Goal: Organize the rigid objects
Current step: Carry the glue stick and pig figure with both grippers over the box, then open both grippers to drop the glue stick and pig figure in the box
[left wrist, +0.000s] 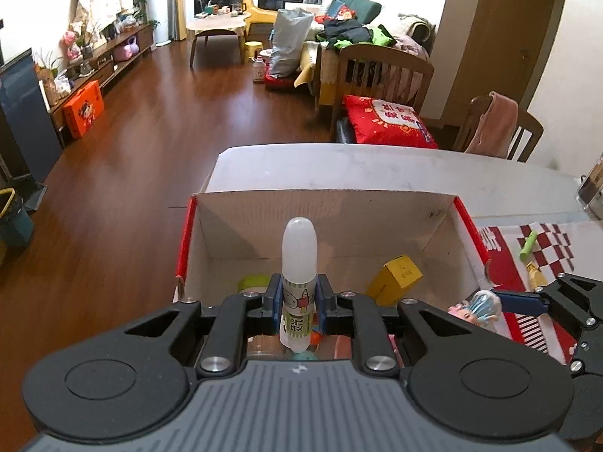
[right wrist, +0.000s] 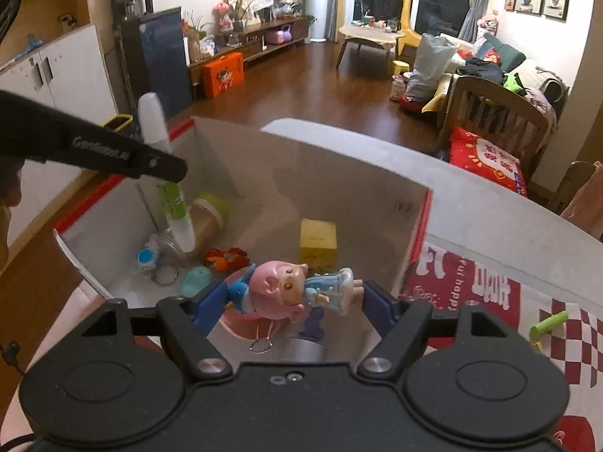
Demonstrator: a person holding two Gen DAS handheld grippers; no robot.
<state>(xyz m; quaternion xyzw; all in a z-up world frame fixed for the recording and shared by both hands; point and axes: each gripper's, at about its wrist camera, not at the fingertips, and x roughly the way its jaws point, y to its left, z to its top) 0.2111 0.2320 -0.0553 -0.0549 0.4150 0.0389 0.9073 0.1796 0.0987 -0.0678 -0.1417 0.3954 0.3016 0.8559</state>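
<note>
Left gripper (left wrist: pixel 299 299) clamping glue stick (left wrist: pixel 298 263), right gripper (right wrist: pixel 296 297) gripping figurine (right wrist: pixel 297 288), both above open box (left wrist: pixel 324 197) rim

Box (right wrist: pixel 377 196) on table (right wrist: pixel 471 203), near its left edge. In box: carton (right wrist: pixel 317 243) at right, jar (right wrist: pixel 211 214) at left, small toys (right wrist: pixel 226 258) between. Over box: glue stick (left wrist: pixel 299 263) clamped in left gripper (left wrist: pixel 299 297), figurine (right wrist: pixel 294 288) crosswise in right gripper (right wrist: pixel 294 301). Right of box: cloth (right wrist: pixel 527 301) with 1 marker (right wrist: pixel 549 323) on it.
</note>
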